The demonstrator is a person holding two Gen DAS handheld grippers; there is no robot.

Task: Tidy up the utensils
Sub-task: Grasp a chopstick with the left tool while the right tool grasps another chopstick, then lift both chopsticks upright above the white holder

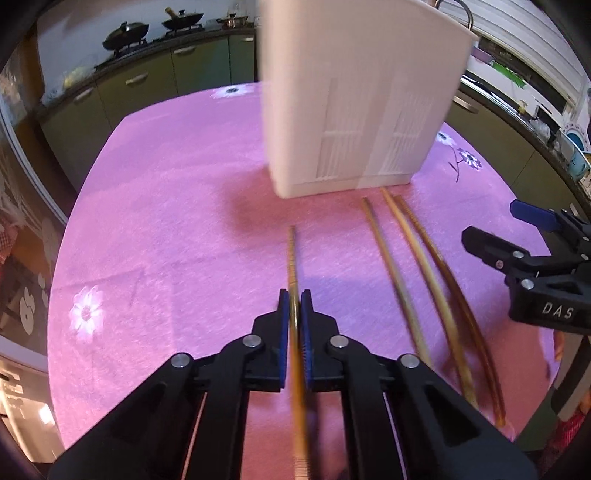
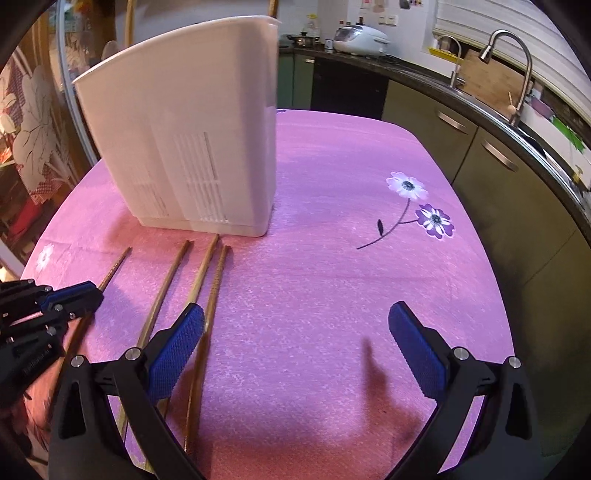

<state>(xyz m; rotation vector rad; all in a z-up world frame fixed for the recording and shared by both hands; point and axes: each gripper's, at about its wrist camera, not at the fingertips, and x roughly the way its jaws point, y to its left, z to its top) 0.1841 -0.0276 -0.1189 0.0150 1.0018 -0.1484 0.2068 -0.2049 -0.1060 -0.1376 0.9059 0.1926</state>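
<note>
A brown chopstick (image 1: 292,258) lies on the pink flowered tablecloth (image 1: 177,221), pointing at the tall white utensil holder (image 1: 351,92). My left gripper (image 1: 294,299) is shut on it, the blue pads pinching its middle. To the right, three more chopsticks (image 1: 417,251) lie side by side, their tips near the holder's base. My right gripper (image 2: 295,314) hovers open over bare cloth, nothing between its pads; its left finger (image 2: 184,339) overlaps the nearest chopstick (image 2: 218,273) in this view. In the right wrist view the left gripper (image 2: 85,291) is at the far left, on the leftmost chopstick (image 2: 116,266).
The holder (image 2: 192,147) stands upright near the table's far side. Green kitchen cabinets ring the table, with a sink faucet (image 2: 506,44) and a rice cooker (image 2: 360,38) on the counter. Woks (image 1: 125,35) sit on a stove beyond the table's far edge.
</note>
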